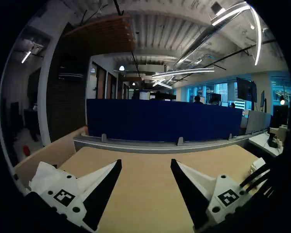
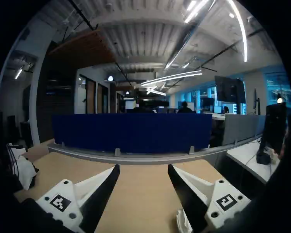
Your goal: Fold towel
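Low over a light wooden table [image 1: 145, 186], my left gripper [image 1: 146, 161] stands open with nothing between its fingers. A crumpled white cloth, apparently the towel [image 1: 42, 174], lies just behind its left finger at the table's left edge. In the right gripper view, my right gripper [image 2: 144, 166] is also open and empty above the same table [image 2: 141, 194]. A bit of white cloth [image 2: 181, 220] peeks out beside its right finger at the bottom. More white cloth [image 2: 24, 169] lies at the far left among dark cables.
A blue divider screen [image 1: 161, 120] on a grey rail closes off the table's far edge. Something white with dark cables [image 1: 258, 167] sits at the table's right edge. A side desk with a monitor [image 2: 273, 128] stands to the right. Office space lies beyond.
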`<state>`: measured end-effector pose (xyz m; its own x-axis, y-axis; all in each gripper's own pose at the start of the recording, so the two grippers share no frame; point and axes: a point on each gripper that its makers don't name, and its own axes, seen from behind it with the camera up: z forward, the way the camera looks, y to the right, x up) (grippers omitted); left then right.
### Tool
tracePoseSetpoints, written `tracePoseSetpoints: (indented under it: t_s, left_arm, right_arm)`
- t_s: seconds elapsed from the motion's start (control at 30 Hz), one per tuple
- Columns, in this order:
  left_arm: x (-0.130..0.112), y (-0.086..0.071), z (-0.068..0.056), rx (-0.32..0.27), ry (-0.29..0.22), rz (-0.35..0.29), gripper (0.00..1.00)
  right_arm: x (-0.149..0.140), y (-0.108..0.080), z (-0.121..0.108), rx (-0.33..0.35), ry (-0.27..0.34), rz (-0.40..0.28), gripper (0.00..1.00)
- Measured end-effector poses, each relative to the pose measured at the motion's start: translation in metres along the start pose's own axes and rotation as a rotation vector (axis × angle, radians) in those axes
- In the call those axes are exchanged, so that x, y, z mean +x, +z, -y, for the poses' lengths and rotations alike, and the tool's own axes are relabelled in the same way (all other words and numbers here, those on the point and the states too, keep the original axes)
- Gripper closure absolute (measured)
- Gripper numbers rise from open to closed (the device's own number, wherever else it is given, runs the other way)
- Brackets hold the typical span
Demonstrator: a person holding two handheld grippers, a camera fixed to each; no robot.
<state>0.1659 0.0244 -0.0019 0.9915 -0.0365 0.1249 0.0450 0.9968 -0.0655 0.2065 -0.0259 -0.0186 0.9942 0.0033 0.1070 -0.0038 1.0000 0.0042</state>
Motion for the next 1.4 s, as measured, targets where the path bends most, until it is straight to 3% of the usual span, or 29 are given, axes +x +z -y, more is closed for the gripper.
tracePoseSetpoints:
  t_s: [0.37, 0.57, 1.07, 1.4]
  left_arm:
    - [-0.007, 0.000, 0.004, 0.031, 0.123, -0.074, 0.06]
    - [-0.016, -0.001, 0.006, 0.033, 0.154, -0.107, 0.07]
    - [-0.079, 0.007, 0.017, 0.041, 0.103, -0.122, 0.07]
    - [-0.124, 0.012, 0.021, 0.049, 0.082, -0.124, 0.06]
  right_arm:
    - [0.000, 0.005, 0.025, 0.035, -0.013, 0.019, 0.00]
    - [-0.003, 0.010, 0.040, 0.049, -0.047, 0.037, 0.00]
    - [-0.027, 0.017, 0.070, 0.069, -0.069, 0.037, 0.00]
    - [-0.048, 0.022, 0.075, 0.079, -0.062, 0.021, 0.00]
